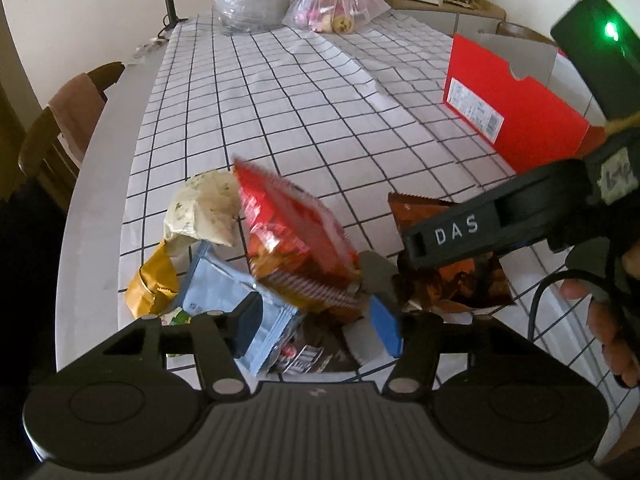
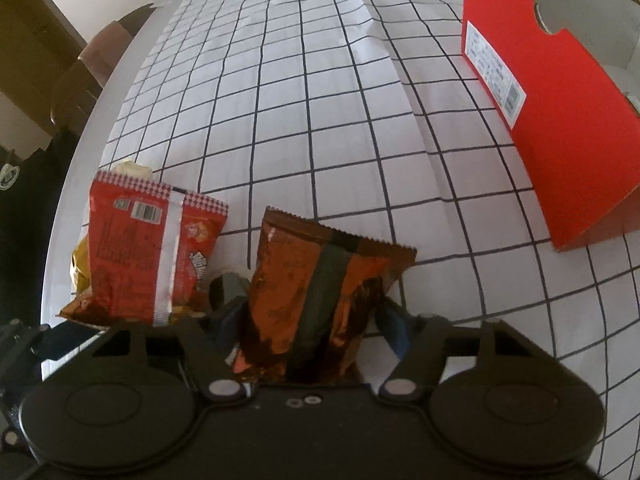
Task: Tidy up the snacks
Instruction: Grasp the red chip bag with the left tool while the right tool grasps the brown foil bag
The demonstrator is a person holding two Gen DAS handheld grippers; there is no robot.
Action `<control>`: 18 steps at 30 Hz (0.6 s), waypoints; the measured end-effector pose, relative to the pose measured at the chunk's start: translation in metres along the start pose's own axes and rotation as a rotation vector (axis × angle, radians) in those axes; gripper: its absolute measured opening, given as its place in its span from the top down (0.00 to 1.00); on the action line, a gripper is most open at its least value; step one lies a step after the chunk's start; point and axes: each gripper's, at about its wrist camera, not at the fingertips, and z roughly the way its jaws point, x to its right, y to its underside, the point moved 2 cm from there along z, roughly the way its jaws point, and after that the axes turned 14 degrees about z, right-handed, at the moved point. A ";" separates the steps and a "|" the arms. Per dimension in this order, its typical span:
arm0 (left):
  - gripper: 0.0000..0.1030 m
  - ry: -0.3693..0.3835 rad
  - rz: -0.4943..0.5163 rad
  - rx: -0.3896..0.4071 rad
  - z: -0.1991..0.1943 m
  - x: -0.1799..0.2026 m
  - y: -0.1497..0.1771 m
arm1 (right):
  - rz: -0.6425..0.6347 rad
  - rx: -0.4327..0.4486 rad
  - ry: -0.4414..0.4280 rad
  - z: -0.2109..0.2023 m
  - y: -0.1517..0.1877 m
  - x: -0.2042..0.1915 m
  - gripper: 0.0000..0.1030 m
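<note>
- At the far left a wooden chair (image 1: 60, 128) with a brown cloth over its back stands against the round bench (image 1: 100, 216), which wears a white cloth with a black grid (image 1: 320, 120).
- The snack pile sits at the near left edge of the bench: a gold packet (image 1: 150, 284), a cream wrapper (image 1: 204, 208) above it, and a pale blue pouch (image 1: 224, 300) lying flat just beside them.
- The left gripper (image 1: 320, 320) points down into this pile. Its jaws are half closed around the lower end of a red snack bag (image 1: 292, 236), which stands tilted above the other packets; the blue pads (image 1: 386, 326) sit at the bag's bottom seam, and the bag looks gripped.
- Just right of it, the right gripper (image 2: 316, 320) has its jaws about half closed on a brown-orange snack bag (image 2: 320, 280), which stands upright between the fingers with its crimped top free.
- In the left wrist view the right gripper's black body crosses over that brown-orange bag, with part of a hand (image 1: 612, 336) on its grip.
- Well apart on the right, an open red shoebox (image 1: 516, 120) stands on the cloth, its white label facing the snacks.
- At the far end of the bench lie two clear plastic bags (image 1: 336, 4).
</note>
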 end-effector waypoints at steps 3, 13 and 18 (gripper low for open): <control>0.42 0.028 -0.033 0.000 0.001 -0.006 -0.006 | -0.001 -0.003 -0.022 -0.002 -0.002 0.003 0.46; 0.42 0.124 -0.332 -0.045 0.017 -0.046 -0.026 | 0.000 -0.016 -0.065 -0.010 -0.005 0.013 0.56; 0.72 0.103 -0.364 -0.078 0.025 -0.049 -0.031 | -0.005 0.002 -0.076 -0.017 -0.005 0.017 0.59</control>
